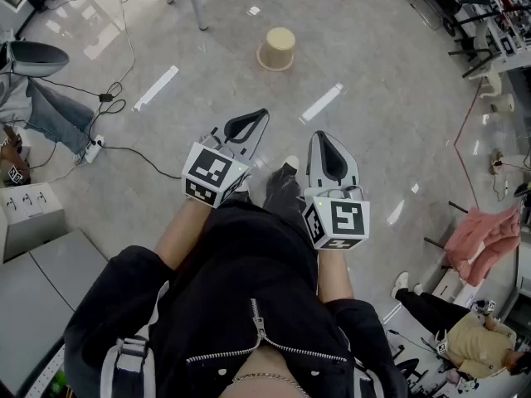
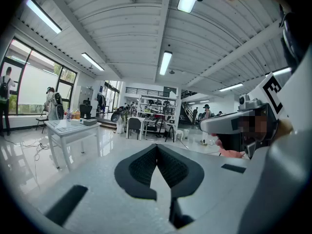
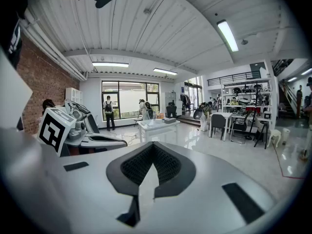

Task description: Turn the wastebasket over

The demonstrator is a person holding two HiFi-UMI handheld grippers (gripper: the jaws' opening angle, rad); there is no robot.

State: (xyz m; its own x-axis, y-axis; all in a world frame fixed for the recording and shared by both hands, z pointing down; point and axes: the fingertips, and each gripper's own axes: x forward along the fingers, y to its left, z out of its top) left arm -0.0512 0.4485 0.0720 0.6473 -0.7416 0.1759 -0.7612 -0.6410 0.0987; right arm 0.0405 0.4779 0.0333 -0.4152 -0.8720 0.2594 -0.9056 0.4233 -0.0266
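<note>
A beige wastebasket point(image 1: 277, 49) stands on the floor ahead of me, its closed bottom facing up and its wider rim on the ground. My left gripper point(image 1: 259, 115) and right gripper point(image 1: 324, 134) are held side by side in front of my body, well short of the basket. Both are shut, pads together, with nothing between them. In the left gripper view my left gripper point(image 2: 157, 146) points nearly level across the room, and the right gripper point(image 3: 152, 144) does the same in its own view. Neither gripper view shows the wastebasket.
Table legs point(image 1: 196, 2) rise just behind the basket. A cable and power strip point(image 1: 93, 149) lie on the floor at the left, next to a seated person's legs point(image 1: 56, 116). A pink cloth point(image 1: 481, 240) and another person point(image 1: 465, 338) are at the right. A white table point(image 3: 157, 125) stands ahead.
</note>
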